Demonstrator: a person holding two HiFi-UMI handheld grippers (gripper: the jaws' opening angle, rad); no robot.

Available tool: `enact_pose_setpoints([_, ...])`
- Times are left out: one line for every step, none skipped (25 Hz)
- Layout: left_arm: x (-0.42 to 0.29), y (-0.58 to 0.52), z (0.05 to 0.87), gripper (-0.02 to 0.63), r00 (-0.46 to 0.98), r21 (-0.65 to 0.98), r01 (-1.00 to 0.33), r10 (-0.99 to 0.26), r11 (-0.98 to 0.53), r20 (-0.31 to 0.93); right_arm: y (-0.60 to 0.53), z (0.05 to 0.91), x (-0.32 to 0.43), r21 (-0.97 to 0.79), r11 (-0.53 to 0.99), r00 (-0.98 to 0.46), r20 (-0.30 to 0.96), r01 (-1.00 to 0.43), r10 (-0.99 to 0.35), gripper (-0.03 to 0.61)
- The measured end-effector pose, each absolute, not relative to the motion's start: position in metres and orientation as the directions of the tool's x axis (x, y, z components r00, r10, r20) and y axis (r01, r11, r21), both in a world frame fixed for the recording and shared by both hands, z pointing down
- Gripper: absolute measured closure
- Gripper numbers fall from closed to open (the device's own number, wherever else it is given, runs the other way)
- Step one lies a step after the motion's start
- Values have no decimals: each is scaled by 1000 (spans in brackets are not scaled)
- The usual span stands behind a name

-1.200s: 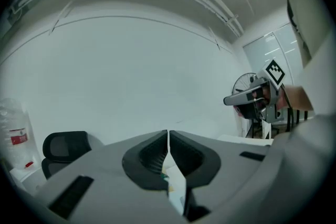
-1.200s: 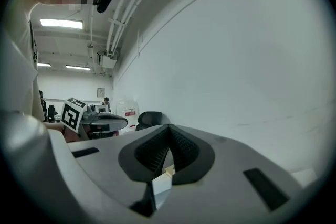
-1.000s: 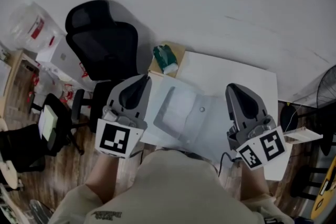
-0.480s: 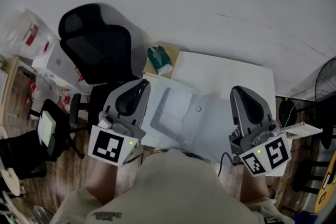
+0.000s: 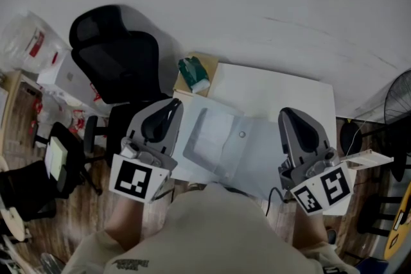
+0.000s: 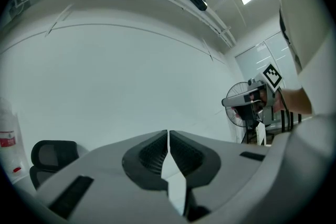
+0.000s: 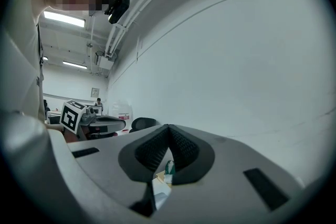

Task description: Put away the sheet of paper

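Two grippers hang in the air close to the person's chest, and neither touches anything. The left gripper [image 5: 172, 103] has its jaws pressed together with nothing between them; its own view looks past them at the bare wall. The right gripper [image 5: 288, 115] is likewise closed tight and empty. The green pack [image 5: 194, 74] glimpsed through the gap below its pads lies far off on the counter [image 5: 282, 90], not in its grasp.

Over the last second very little has changed. The left gripper has sunk a touch toward the person, the right one has barely moved, and both pairs of jaws have stayed closed. The sheet of paper [image 5: 210, 136] lies where it lay, a pale rectangle at the near left of the counter on or inside a translucent document wallet [image 5: 257, 157]. Which of the two it is cannot be told from the head view. The wallet's snap button [image 5: 242, 134] sits just right of the sheet.

For the task this reads as a pause, not work: nothing has been gripped, lifted or slid. The wallet seems to lie spread open, so the putting-away looks unfinished. Both grippers would have to tip down toward the counter before either could reach the paper. A black office chair [image 5: 122, 54] stands beyond the counter's left end.
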State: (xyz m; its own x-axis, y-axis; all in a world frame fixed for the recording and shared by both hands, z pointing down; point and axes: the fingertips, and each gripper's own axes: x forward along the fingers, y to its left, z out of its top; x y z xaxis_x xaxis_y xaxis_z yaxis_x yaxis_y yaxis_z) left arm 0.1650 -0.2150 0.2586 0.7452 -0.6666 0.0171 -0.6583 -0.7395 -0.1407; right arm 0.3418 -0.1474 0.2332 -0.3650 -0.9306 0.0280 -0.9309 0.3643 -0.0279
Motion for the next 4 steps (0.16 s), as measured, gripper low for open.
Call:
enact_pose_setpoints([165,-216,260,586,746,-144,-657,-666,-740,20,-148,235,342,-27,364,-365,32,-931,-931,555])
enact_pose_setpoints([166,-217,261,586,745,-146,-657,-666,-740,23,-149,236,342,-26,363,-364,36,-931,-931,556])
enact_pose_setpoints([166,-218,262,586,745,-148,-656,-666,-740,27,-151,238,342,-25,363,-364,39,-931,-931,557])
enact_pose_setpoints([167,-219,264,586,745,-150,-656,-666,-740,31,-152,239,342,-25,363,-363,43,-932,-931,555])
